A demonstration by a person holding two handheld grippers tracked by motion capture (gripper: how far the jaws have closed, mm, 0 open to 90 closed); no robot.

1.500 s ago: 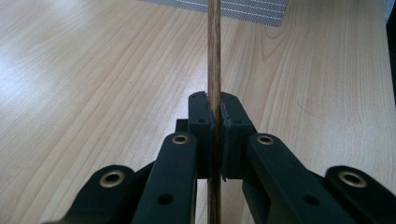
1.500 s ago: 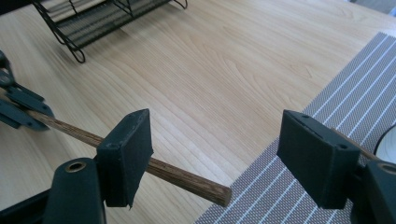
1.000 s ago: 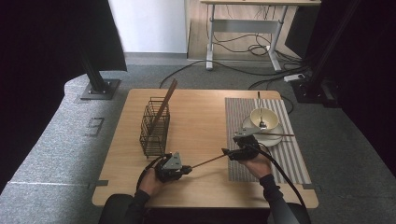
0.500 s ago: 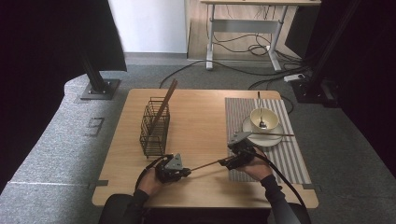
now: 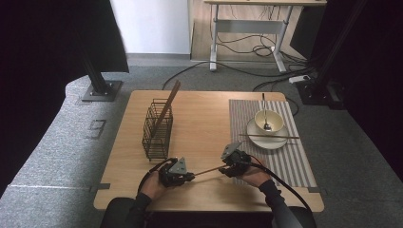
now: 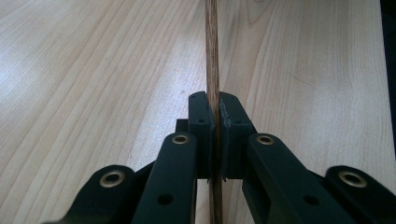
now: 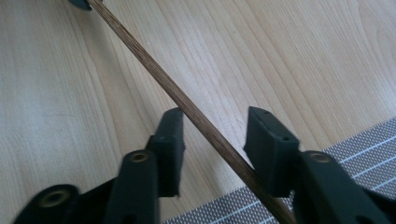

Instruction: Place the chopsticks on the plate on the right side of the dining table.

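I work at a light wooden table (image 5: 204,123) that stands on grey carpet, with a white wall and a metal-legged desk (image 5: 247,28) beyond its far edge and loose cables on the floor there. A black stand foot (image 5: 102,90) sits off the table's far left corner. On the table's right half lies a striped grey mat (image 5: 294,166); a white plate (image 5: 259,141) rests on it, bearing a bowl (image 5: 269,119) with a spoon in it and one chopstick laid across the rim. A black wire basket (image 5: 157,130) stands left of the table's middle with a stick leaning out of it.

Near the table's front edge, my left gripper (image 5: 177,174) is clamped tight on a brown chopstick (image 5: 209,169), which runs level to the right. My right gripper (image 5: 234,159) has just been closing around that same chopstick (image 7: 196,116); the stick crosses between its pads, which are not yet pressing on it.
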